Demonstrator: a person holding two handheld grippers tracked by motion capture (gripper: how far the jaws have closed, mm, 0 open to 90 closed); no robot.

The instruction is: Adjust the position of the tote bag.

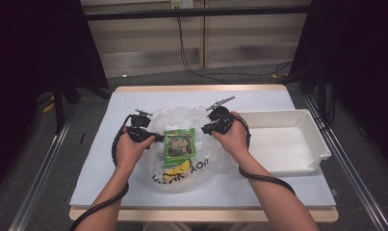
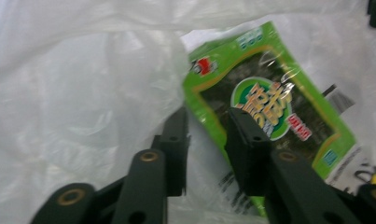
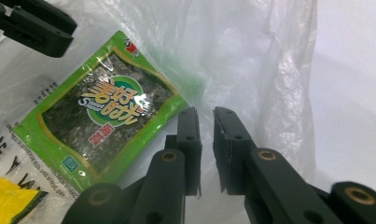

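Green seaweed packet (image 1: pixel 179 143), Chinese lettering, lies on clear plastic bag (image 1: pixel 191 118) printed "YOU". White bin (image 1: pixel 313 135) empty. Left gripper (image 2: pixel 206 135) jaws apart, gripping nothing; right gripper (image 3: pixel 206 149) nearly closed, pinching bag film.

You have a green snack packet (image 1: pixel 179 143) lying flat at the table's middle, its dark window and yellow lettering facing up. It rests on a clear, crumpled plastic bag (image 1: pixel 182 115), whose printed near end spreads toward you.
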